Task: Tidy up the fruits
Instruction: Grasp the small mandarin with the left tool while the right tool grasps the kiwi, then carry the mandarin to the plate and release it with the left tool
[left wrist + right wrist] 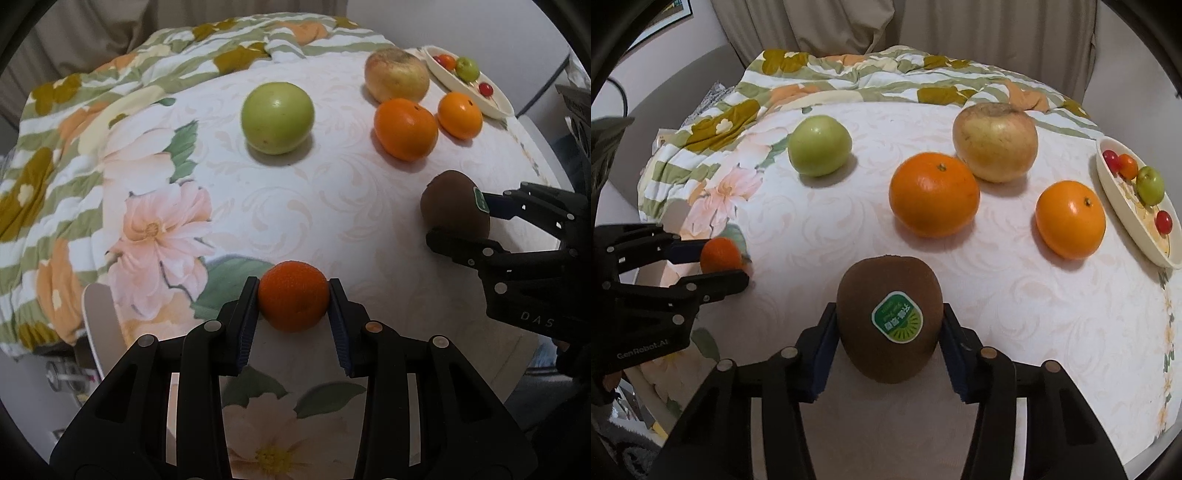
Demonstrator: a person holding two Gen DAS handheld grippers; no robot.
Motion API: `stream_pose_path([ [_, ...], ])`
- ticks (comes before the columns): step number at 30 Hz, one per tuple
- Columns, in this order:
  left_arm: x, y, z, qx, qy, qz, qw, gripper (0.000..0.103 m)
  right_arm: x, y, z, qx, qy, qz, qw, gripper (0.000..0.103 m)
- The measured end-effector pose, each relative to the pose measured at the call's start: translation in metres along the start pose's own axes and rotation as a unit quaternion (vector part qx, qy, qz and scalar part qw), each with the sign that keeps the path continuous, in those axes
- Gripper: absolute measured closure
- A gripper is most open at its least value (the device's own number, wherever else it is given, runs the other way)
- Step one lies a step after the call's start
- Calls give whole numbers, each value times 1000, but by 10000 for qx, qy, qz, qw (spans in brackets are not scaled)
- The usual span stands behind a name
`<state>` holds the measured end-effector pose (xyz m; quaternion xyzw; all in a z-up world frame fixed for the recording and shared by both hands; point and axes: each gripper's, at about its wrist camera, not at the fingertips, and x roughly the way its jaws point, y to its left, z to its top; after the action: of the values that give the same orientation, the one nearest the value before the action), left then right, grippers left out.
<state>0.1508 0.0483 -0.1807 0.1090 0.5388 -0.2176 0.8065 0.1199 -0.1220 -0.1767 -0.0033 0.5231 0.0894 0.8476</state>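
Left gripper (293, 300) is clamping one small mandarin (293, 300) against the cloth-covered table (332, 206). Right gripper (889, 328) is closing its pads on one stickered kiwi (889, 317). Behind them, left to right, are sitting one green apple (819, 145), two oranges, the nearer-left (934, 194) and the right (1070, 218), and one yellowish apple (995, 142). At far right, a cream dish (1130, 221) is holding one small green fruit and three small red-orange ones.

Beige curtains (849, 26), floral quilt (849, 74), pale wall (683, 55)
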Motion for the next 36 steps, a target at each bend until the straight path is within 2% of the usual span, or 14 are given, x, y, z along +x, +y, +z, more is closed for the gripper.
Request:
stream_pose_path([
  [5, -16, 8, -1, -176, -132, 29, 9998, 60, -9, 3, 4, -49, -71, 30, 10000, 55],
  [13, -47, 16, 6, -360, -406, 110, 9985, 60, -42, 12, 17, -145, -424, -10, 9990, 55],
  [23, -90, 10, 37, -276, -990, 81, 9947, 60, -98, 10, 34, 12, -1020, -219, 9945, 55],
  [30, -119, -10, 63, -236, -1342, 280, 9903, 60, -133, -17, 43, 161, -1282, -190, 9914, 55],
  [36, -133, -44, 87, -575, -1559, 494, 9849, 60, -153, -62, 45, 55, -1431, -45, 9897, 55],
])
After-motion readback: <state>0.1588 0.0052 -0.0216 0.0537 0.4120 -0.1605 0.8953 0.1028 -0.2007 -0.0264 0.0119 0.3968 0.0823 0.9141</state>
